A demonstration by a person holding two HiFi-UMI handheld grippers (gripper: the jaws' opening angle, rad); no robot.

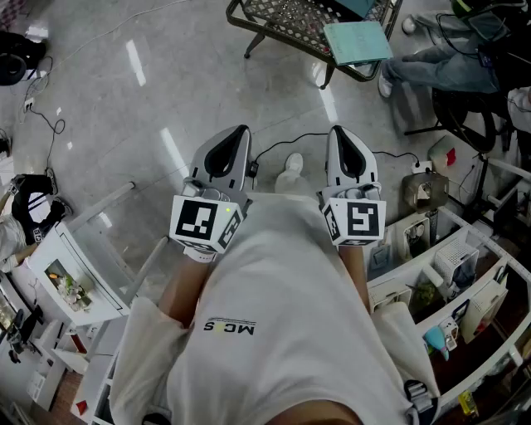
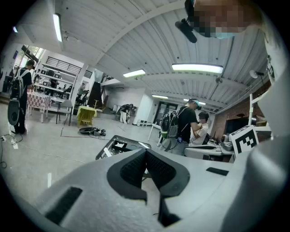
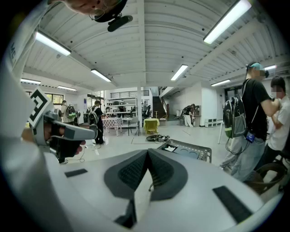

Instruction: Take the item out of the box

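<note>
Glossy grey floor [image 1: 166,100] fills most of the head view, with streaks of light reflected in it. The person's white T-shirt [image 1: 290,332] covers the lower middle, soft cloth with a small dark print.

A dark metal mesh table [image 1: 282,21] stands ahead, with a flat teal folder [image 1: 357,41] lying on its corner. A white compartment rack [image 1: 465,274] on the right holds small mixed items. On the left is a white case [image 1: 75,278], boxy, with a picture on its face.

A seated person in jeans [image 1: 431,66] is at the top right. A thin black cable [image 1: 290,141] runs over the floor between the grippers, near a white shoe [image 1: 292,163]. Nothing stands in front of either gripper.

I cannot tell which thing is the task's box. The case and the rack flank the person, and neither gripper touches them.

The left gripper [image 1: 242,130] is a smooth white shell with ribbed black pads. Its jaws are closed together and it holds nothing [image 2: 146,152]. The right gripper [image 1: 338,131] is the same: jaws fully together, empty [image 3: 147,152]. Both are held close to the chest, pointing slightly down toward the mesh table. Each carries a cube with black-and-white square markers [image 1: 206,222] [image 1: 355,221].
</note>
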